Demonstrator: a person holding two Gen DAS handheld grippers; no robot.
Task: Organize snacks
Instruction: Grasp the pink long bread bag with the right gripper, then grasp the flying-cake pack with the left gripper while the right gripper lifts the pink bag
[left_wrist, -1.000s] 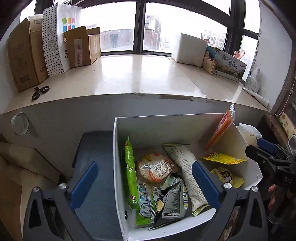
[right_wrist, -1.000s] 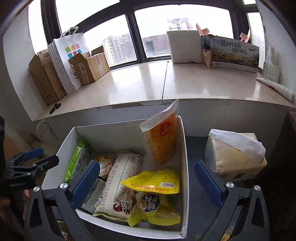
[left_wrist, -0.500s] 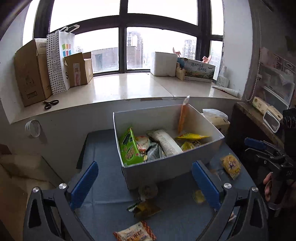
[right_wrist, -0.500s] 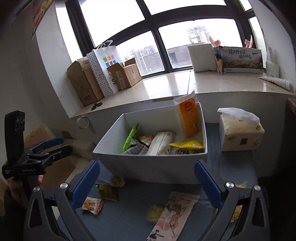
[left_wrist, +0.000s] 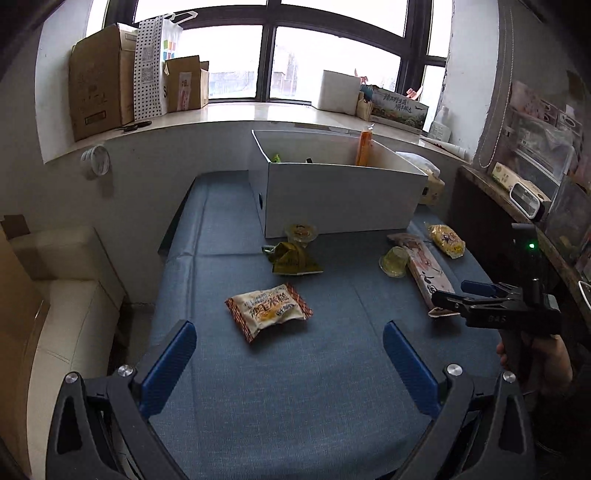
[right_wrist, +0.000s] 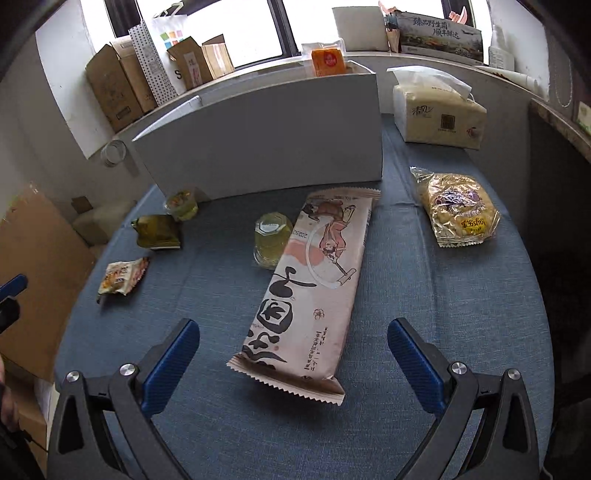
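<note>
Both tongs had pulled back from above the white box (left_wrist: 340, 195), so its inside was mostly hidden from me; only an orange packet (right_wrist: 328, 62) and a green tip (left_wrist: 276, 158) showed over the rim. My left tongs (left_wrist: 290, 360) stood apart over a corn cake packet (left_wrist: 267, 310) on the blue surface (left_wrist: 295, 387). My right tongs (right_wrist: 293, 354) stood apart too, over a long pink packet (right_wrist: 314, 280) lying beside a jelly cup (right_wrist: 271, 238). Yellow crisps (right_wrist: 458, 212) lay further right.

Ahead of your right gripper (right_wrist: 293, 360): a pink-and-white illustrated packet (right_wrist: 310, 280) on blue cloth (right_wrist: 424, 280), before a white box (right_wrist: 266, 144).
</note>
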